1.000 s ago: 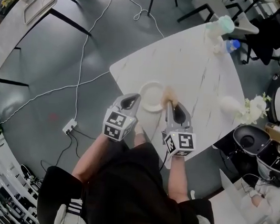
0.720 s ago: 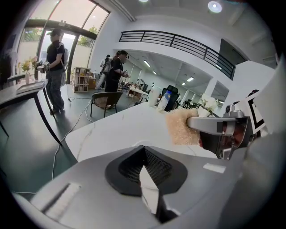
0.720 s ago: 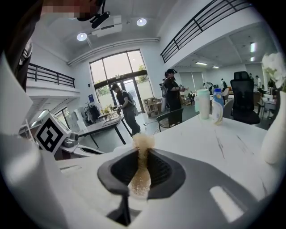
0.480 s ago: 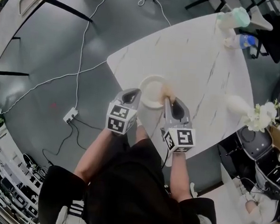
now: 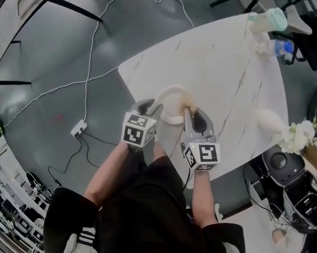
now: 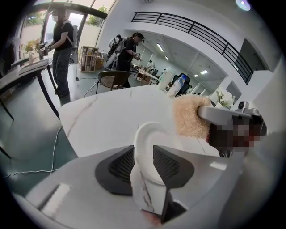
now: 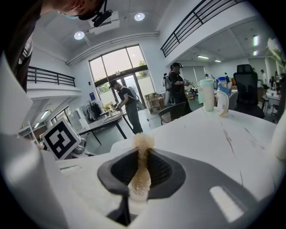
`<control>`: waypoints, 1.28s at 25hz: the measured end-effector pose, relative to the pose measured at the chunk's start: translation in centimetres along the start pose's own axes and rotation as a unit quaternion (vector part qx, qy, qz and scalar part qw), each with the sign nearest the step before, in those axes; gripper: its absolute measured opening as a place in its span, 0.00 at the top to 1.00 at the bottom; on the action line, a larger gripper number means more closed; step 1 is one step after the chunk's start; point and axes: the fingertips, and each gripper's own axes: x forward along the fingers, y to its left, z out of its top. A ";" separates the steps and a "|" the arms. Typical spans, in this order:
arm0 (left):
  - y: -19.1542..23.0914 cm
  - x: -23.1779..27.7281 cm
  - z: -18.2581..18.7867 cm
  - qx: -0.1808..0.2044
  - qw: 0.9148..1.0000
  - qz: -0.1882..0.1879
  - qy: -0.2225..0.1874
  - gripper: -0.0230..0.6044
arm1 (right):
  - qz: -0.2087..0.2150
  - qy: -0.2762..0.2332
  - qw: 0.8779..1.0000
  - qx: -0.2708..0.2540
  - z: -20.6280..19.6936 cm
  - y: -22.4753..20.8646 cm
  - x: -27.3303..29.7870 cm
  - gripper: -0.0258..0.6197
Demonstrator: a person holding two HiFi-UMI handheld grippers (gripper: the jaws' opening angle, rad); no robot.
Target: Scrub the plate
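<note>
Scrubbing looks under way. One plate (image 5: pixel 171 103) sits at the near edge of the worktop (image 5: pixel 222 63), about 6 o'clock on the slab. Its rim stands between the left tool's (image 5: pixel 150 107) jaws, which are opening, pads off it. The right tool (image 5: pixel 191 112) is clamped on one tan sponge (image 5: pixel 190 102), at the plate's 3 o'clock side. Next, I'd judge, the left needs a fresh hold on the rim. Two tools in all.

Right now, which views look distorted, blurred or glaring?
Head view: fisheye bends the table edges. Left gripper view: dark rounded corners, plate rim slightly soft. Right gripper view: bright window and ceiling lamps, sponge fairly sharp.
</note>
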 end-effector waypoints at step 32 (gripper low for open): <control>1.4 2.0 -0.2 -0.029 1.000 0.003 0.011 0.86 | 0.061 0.045 0.997 0.000 -2.0 2.5 5.3 0.88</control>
